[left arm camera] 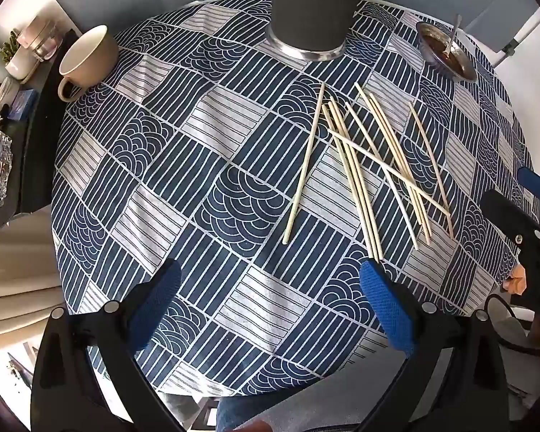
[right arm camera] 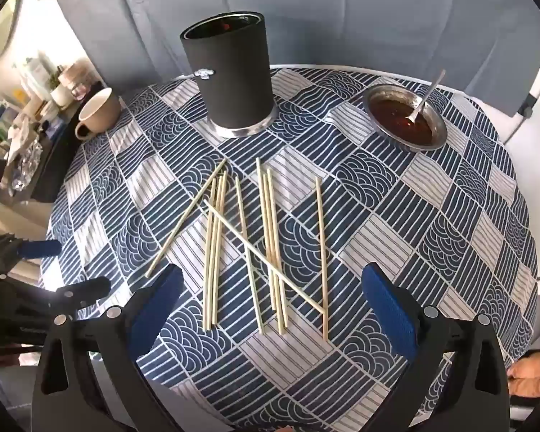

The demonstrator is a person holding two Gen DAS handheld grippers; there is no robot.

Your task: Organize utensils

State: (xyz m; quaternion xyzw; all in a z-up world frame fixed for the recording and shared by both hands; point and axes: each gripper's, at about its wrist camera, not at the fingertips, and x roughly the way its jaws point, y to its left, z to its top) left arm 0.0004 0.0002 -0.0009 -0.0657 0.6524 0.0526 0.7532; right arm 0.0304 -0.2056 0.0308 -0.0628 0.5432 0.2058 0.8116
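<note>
Several pale wooden chopsticks (right arm camera: 266,248) lie scattered on the blue patterned tablecloth (right arm camera: 396,237), one lying slantwise across the others; they also show in the left wrist view (left arm camera: 363,165). A black cylindrical holder (right arm camera: 234,79) stands upright behind them, also in the left wrist view (left arm camera: 315,7). My right gripper (right arm camera: 270,291) is open and empty, hovering just above the near ends of the chopsticks. My left gripper (left arm camera: 270,288) is open and empty, to the left of the chopsticks, near the table's front edge.
A beige mug (right arm camera: 99,113) sits at the table's left edge. A metal dish of dark sauce with a spoon (right arm camera: 406,118) sits at the back right. A cluttered side shelf (left arm camera: 3,82) stands left of the table. Grey curtains hang behind.
</note>
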